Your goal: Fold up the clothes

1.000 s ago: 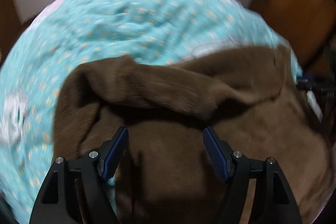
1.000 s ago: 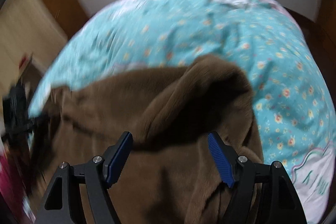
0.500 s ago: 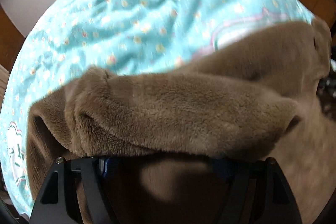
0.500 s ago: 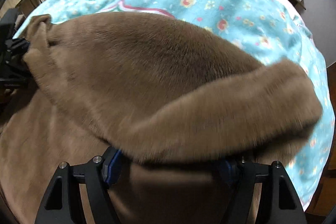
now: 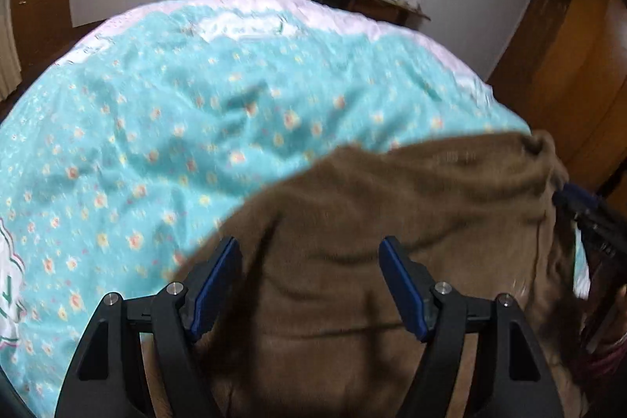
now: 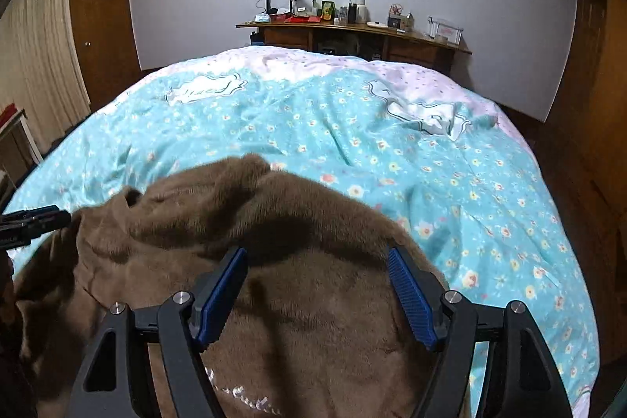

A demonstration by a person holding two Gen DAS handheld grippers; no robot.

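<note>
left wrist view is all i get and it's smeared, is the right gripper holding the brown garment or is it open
Observer: Open. The right gripper has its jaws apart above the brown garment, and the pads press on nothing.
Operator: any print on it
Observer: Yes, pale lettering at the bottom edge of the right wrist view, cut off and too partial to read.
Operator: what's on the left side of the room
Observer: A closed wooden door in the far left wall.
</note>
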